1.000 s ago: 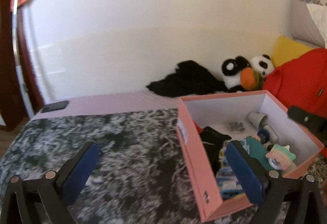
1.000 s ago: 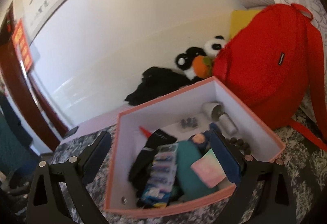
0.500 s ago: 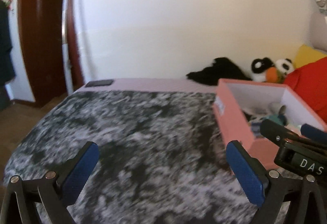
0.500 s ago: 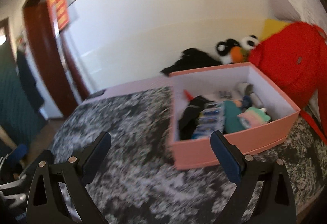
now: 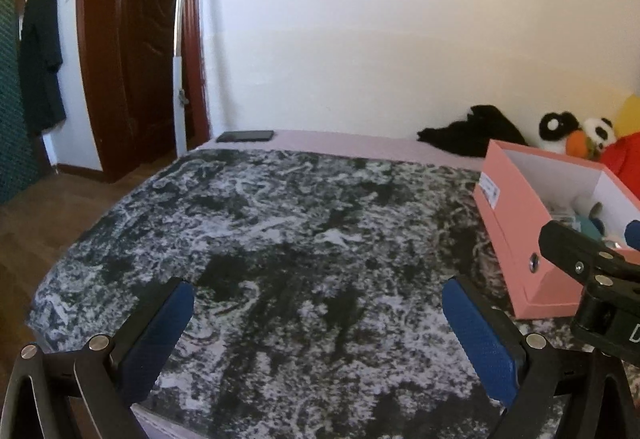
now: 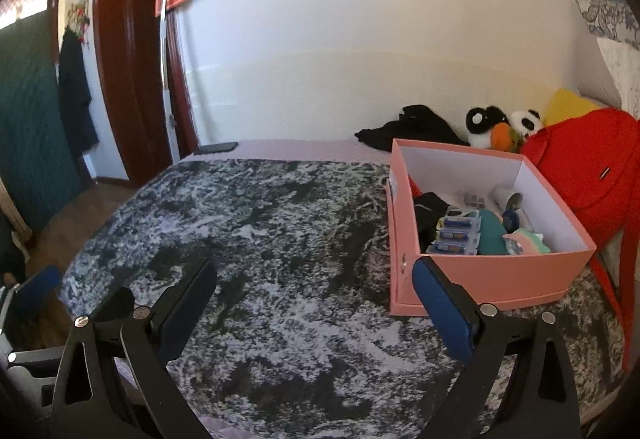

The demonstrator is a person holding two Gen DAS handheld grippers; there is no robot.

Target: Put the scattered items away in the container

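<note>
A pink cardboard box [image 6: 484,281] [image 5: 516,239] stands on the black-and-white blanket at the right. Inside it lie black cloth [image 6: 430,209], a blister pack of batteries [image 6: 458,233], a teal item [image 6: 492,233], a pastel toy [image 6: 526,243] and a white cup [image 6: 508,199]. My right gripper [image 6: 316,309] is open and empty, low over the blanket, left of and in front of the box. My left gripper [image 5: 316,335] is open and empty too, above the blanket's near edge. The right gripper's black frame [image 5: 592,279] shows at the right of the left wrist view.
A red backpack [image 6: 588,175], plush toys [image 6: 500,129], a yellow cushion and a black garment [image 6: 412,127] sit behind the box along the wall. A dark phone [image 5: 246,136] lies on the pink sheet at the far left. A brown door frame and wooden floor lie to the left.
Both grippers have pulled back and away from the box, swinging left; the box has shifted to the right in both views. Both stay open and empty.
</note>
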